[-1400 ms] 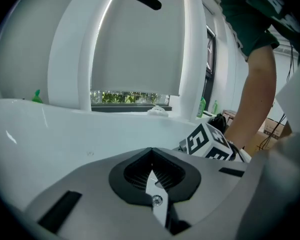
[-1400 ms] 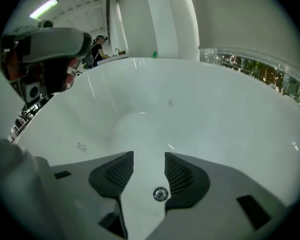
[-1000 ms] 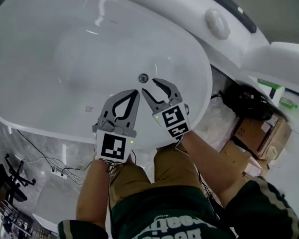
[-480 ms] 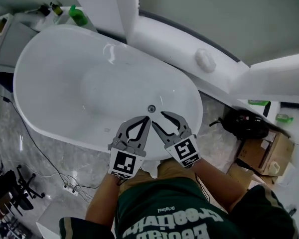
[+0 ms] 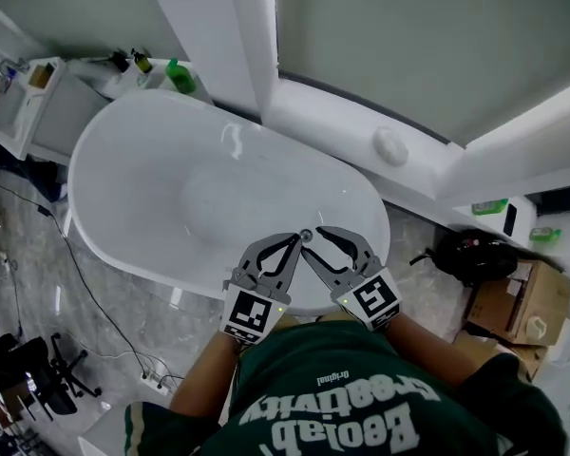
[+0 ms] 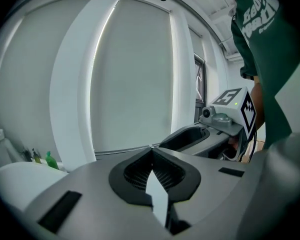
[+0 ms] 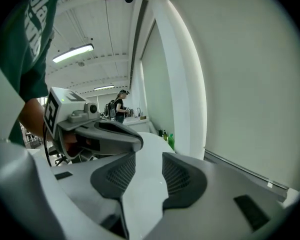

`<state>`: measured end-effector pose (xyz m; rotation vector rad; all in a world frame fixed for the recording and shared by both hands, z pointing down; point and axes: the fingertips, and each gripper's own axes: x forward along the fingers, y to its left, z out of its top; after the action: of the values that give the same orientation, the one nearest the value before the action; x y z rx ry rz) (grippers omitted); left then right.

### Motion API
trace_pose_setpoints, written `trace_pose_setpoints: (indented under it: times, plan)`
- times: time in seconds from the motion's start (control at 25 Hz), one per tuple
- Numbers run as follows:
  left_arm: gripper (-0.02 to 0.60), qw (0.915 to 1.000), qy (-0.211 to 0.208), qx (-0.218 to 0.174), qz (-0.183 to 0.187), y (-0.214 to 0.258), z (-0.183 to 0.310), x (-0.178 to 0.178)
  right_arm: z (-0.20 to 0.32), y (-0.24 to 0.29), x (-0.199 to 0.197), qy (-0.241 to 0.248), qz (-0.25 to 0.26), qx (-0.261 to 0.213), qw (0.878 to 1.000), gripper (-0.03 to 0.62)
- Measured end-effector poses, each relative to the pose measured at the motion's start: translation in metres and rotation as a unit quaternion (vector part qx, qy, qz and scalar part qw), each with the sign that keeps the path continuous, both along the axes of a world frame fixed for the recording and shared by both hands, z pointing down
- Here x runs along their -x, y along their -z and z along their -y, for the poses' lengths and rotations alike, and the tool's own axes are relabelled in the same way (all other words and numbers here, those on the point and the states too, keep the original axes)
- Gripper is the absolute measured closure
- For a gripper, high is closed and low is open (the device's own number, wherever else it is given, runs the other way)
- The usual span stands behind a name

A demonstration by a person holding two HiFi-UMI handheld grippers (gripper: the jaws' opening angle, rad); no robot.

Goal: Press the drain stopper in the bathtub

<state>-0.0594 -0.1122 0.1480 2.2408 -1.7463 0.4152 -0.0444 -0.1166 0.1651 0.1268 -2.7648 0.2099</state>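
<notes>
While both hover over the near rim, left tongs (image 6: 151, 154): clenched tip to tip, empty.
Right tongs (image 7: 149, 156): parted and closing, nothing between them.
Drain stopper (image 5: 305, 235): on the tub floor at the near end, just past the tips, untouched.
Pressing it well: likely lower one closed tip squarely onto its centre, then push straight down.
Bathtub (image 5: 133, 188): white, bare inside.
Green bottle (image 5: 180, 76): far ledge.
</notes>
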Motion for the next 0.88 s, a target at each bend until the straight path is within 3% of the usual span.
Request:
trace_pose_setpoints:
  times: [0.12,0.24,0.44,0.56,0.76,0.88]
  plan:
    - [0.572,0.9999,-0.007,-0.009,0.003,0.019,-0.003,-0.003,0.003,0.027,-0.005,-0.007,0.025,-0.007,1.000,0.424]
    - [0.572,0.9991,-0.021,-0.022,0.031,0.038,-0.004,-0.001,0.008,0.054,-0.004,-0.018,0.059,-0.014,0.998,0.436]
    - [0.572,0.9986,-0.039,-0.034,0.008,0.062,-0.005,-0.004,0.006,0.094,-0.009,-0.025,0.123,-0.037,0.991,0.471]
    - [0.572,0.9971,-0.057,-0.037,0.034,0.069,0.001,-0.013,0.009,0.114,-0.020,-0.038,0.151,-0.038,0.987,0.496]
    - [0.572,0.9967,-0.062,-0.052,0.003,0.079,0.017,-0.028,0.006,0.130,-0.039,-0.037,0.177,-0.049,0.982,0.575]
    - [0.572,0.9962,-0.065,-0.059,0.000,0.081,0.025,-0.035,-0.001,0.127,-0.045,-0.010,0.175,-0.043,0.984,0.579]
